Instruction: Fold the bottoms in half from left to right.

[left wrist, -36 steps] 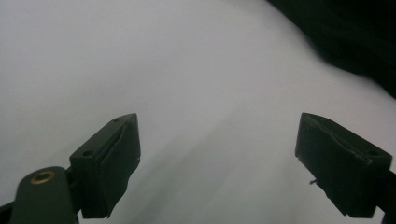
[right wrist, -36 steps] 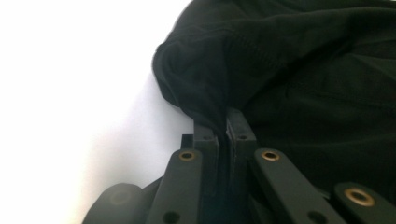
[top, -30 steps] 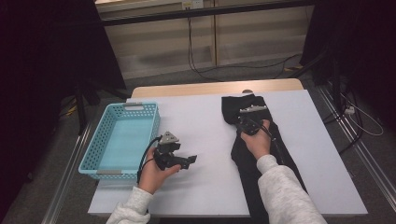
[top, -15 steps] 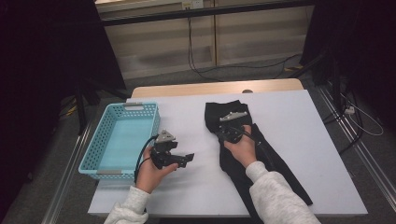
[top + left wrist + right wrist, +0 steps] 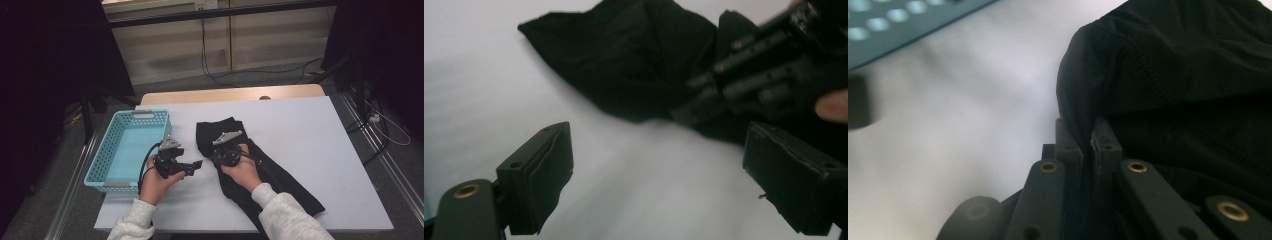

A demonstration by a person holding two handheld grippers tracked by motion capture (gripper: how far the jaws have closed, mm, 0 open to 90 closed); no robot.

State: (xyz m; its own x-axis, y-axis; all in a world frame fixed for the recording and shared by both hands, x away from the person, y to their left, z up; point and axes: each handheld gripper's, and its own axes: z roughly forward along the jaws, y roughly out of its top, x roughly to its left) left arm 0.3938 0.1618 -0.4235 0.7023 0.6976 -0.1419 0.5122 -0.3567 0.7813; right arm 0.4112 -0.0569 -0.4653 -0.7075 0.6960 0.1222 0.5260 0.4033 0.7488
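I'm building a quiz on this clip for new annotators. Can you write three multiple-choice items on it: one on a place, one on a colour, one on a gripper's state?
1. Where does the basket stand on the table?
A. at its left edge
B. at its right edge
C. on the black garment

2. What colour is the basket?
A. red
B. turquoise
C. yellow

3. How does the right gripper stand?
A. wide open above the table
B. inside the basket
C. shut on the black garment

Answers: 1 A, the high view shows it left of the left gripper. 2 B, its mesh walls are turquoise. 3 C, the right gripper view shows cloth pinched between closed jaws.
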